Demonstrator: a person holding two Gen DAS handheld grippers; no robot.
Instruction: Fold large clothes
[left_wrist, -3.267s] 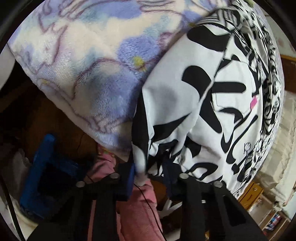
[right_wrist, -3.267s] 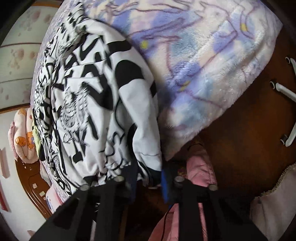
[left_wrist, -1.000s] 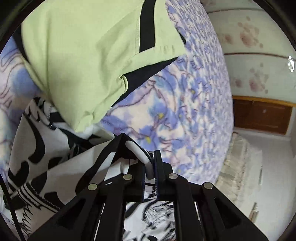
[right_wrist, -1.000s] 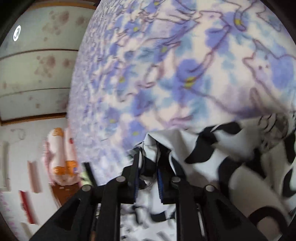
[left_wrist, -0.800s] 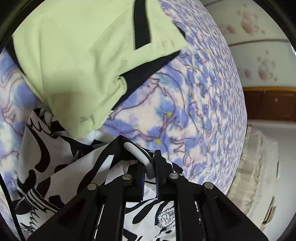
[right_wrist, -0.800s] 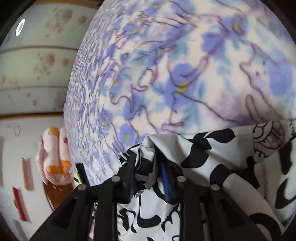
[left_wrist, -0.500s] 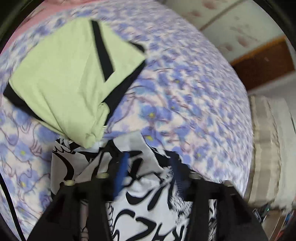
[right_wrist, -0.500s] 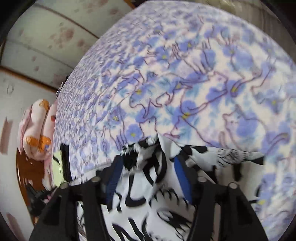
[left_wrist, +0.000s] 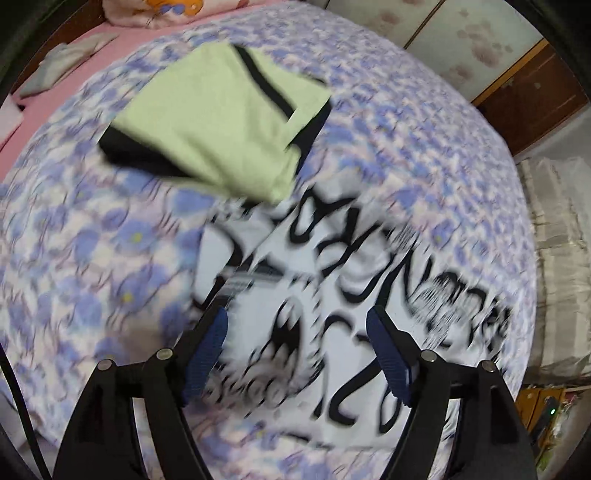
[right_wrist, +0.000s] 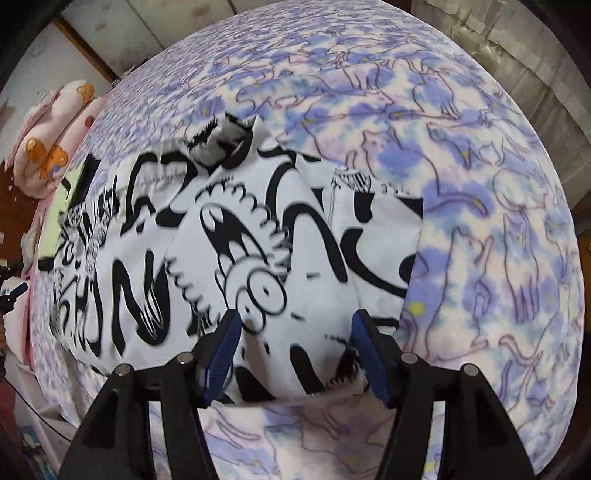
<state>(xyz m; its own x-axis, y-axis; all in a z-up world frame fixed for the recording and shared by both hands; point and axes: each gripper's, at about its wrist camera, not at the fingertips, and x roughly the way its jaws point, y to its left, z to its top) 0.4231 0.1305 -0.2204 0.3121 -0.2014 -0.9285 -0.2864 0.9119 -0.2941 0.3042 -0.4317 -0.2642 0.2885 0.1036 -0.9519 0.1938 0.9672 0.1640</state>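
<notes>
Black-and-white printed garment (right_wrist: 258, 258) folded, lying flat on floral blanket (right_wrist: 480, 184).

Under my left gripper (left_wrist: 297, 347) and right gripper (right_wrist: 295, 350) lies the black-and-white printed garment (right_wrist: 236, 258), flat on the flowered blanket (right_wrist: 480, 206); both pairs of jaws, which have just been opening, stand apart above it with nothing between the pads. Beyond it, the folded green garment (left_wrist: 218, 129) overlaps its far edge and blocks that side. To my right the blanket runs bare and wide. Pink pillows (right_wrist: 55, 129) crowd the head end, with a panelled wall (left_wrist: 461, 40) behind the bed.
</notes>
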